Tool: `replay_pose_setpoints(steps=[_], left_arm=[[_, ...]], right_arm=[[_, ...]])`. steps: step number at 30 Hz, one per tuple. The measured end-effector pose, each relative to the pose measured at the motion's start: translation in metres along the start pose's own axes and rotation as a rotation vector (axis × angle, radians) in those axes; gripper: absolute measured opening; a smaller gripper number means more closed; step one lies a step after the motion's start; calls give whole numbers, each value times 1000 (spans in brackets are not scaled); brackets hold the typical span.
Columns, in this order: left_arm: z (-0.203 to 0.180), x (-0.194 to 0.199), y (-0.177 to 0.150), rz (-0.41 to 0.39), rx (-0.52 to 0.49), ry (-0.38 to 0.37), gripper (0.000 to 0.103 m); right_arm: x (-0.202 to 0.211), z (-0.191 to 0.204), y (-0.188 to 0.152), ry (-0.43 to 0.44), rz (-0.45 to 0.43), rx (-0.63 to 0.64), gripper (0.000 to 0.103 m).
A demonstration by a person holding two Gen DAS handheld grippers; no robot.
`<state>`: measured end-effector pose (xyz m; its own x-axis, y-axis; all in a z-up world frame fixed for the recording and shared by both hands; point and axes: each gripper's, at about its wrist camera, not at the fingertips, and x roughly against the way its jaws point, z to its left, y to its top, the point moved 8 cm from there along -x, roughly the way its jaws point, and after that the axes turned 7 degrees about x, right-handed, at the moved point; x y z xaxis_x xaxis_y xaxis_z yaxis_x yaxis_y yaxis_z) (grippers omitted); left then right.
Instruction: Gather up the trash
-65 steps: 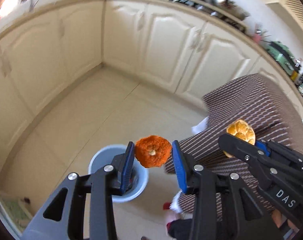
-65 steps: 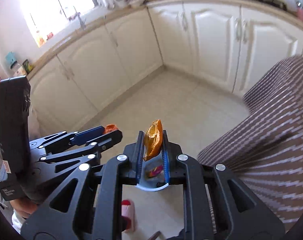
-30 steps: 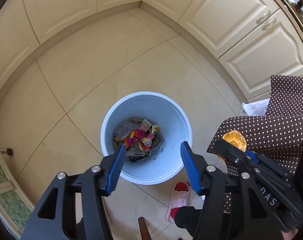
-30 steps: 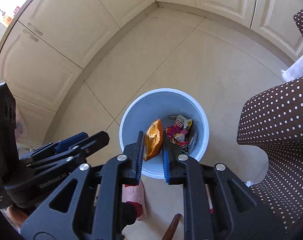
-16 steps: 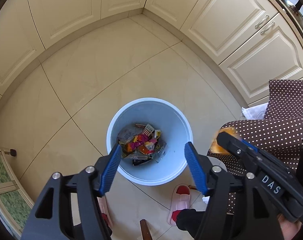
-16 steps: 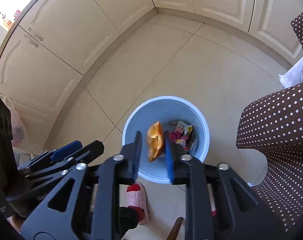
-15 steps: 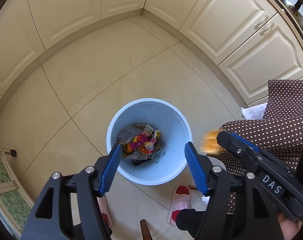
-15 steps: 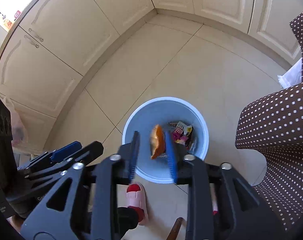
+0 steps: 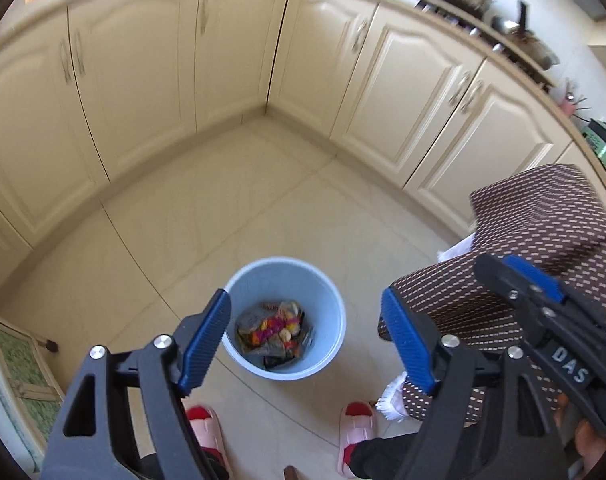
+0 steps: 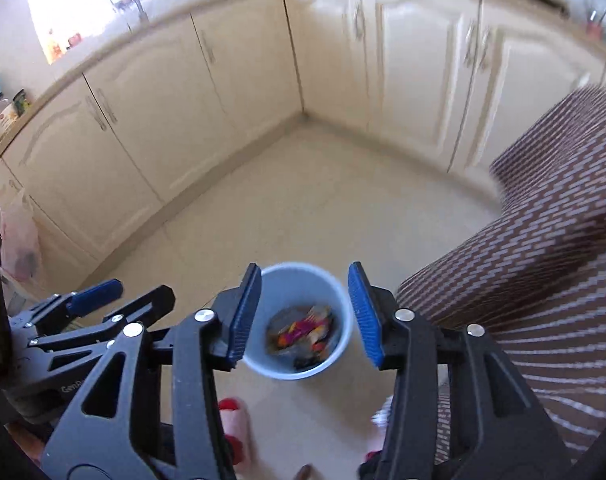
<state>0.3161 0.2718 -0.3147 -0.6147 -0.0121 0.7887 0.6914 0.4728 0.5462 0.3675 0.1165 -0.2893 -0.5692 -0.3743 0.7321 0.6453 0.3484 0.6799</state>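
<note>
The left gripper [image 9: 307,340] stands wide open with nothing between its blue pads [image 9: 204,336], and the right gripper [image 10: 307,312] is likewise spread wide and holds nothing. Neither touches anything. Both hang above the bin [image 9: 239,288], which shows in the gap between each pair of fingers.

The bin is a round, light blue pail standing upright on the cream tiled floor [image 9: 223,216]. In its bottom lies the trash [image 9: 273,330]: a loose heap of crumpled wrappers in grey, pink, red and yellow, with pale orange scraps among them; single pieces are too small and blurred to name.

Just right of the bin hangs a brown cloth [image 9: 543,220] with white dots, its white fringe near the floor. Below the bin, toward the person, are two pink and red slippers [image 9: 357,420]. Beyond the bin, well apart, cream cabinets [image 9: 415,92] run round the corner.
</note>
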Motion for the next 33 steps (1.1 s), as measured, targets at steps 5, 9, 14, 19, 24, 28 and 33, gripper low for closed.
replay_pose_setpoints(steps=[5, 9, 14, 19, 24, 28, 33], left_arm=[[-34, 82, 1, -148, -47, -8, 79], [-69, 148, -4, -261, -96, -55, 88], [-98, 210, -20, -341, -139, -82, 89], [-131, 270, -42, -430, -189, -109, 90], [-156, 323, -63, -517, -222, -141, 94], [-175, 356, -78, -570, -251, -162, 95], [-194, 384, -92, -638, -287, -155, 96]], right_arm=[[96, -12, 2, -79, -151, 35, 55], [181, -32, -3, -141, -274, 11, 64], [265, -50, -17, -199, -394, -14, 71], [343, -64, -41, -256, -508, -22, 77], [403, -67, -59, -352, -597, -1, 82], [436, -71, -73, -388, -649, 5, 85], [461, -75, -88, -443, -677, 18, 88]])
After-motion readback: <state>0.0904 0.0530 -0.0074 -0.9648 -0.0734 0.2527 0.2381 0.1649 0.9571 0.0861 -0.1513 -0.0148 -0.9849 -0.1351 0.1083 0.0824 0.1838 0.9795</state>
